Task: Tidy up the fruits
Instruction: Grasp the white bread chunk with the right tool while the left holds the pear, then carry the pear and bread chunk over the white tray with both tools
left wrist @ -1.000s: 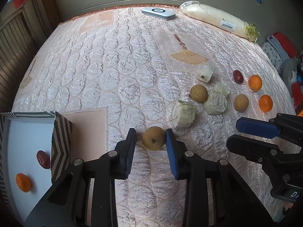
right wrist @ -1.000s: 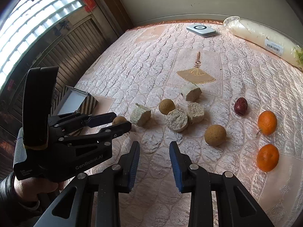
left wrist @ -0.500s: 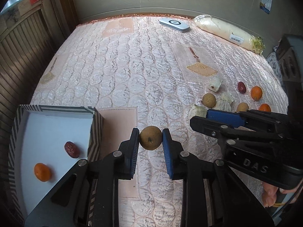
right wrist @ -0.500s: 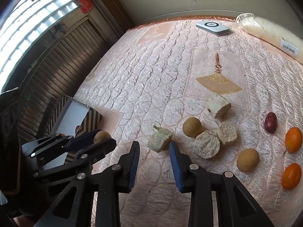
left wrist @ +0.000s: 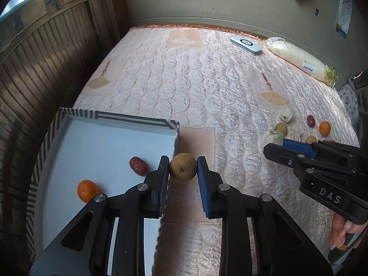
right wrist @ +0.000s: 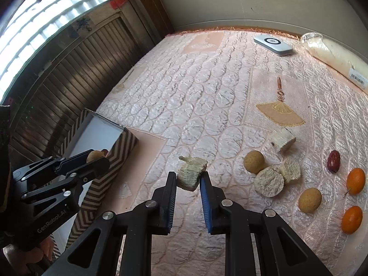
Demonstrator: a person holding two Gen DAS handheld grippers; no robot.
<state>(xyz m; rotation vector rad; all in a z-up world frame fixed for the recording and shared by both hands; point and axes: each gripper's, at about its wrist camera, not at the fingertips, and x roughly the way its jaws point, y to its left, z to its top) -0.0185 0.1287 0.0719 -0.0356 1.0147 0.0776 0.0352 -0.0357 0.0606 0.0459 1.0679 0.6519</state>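
brown round fruit (left wrist: 183, 167) gripped, beside box (left wrist: 110, 118)

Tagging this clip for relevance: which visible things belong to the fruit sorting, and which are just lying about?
Job:
left hand-held gripper clamping a brown fruit
striped box holding an orange and a red date
loose oranges

Lying about:
white device
bagged radish
pale chunks

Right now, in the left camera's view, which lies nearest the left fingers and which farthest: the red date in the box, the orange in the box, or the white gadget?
1. Red date, in the box, left.
2. Orange, in the box, farther left.
3. White gadget, at the far edge of the bed.
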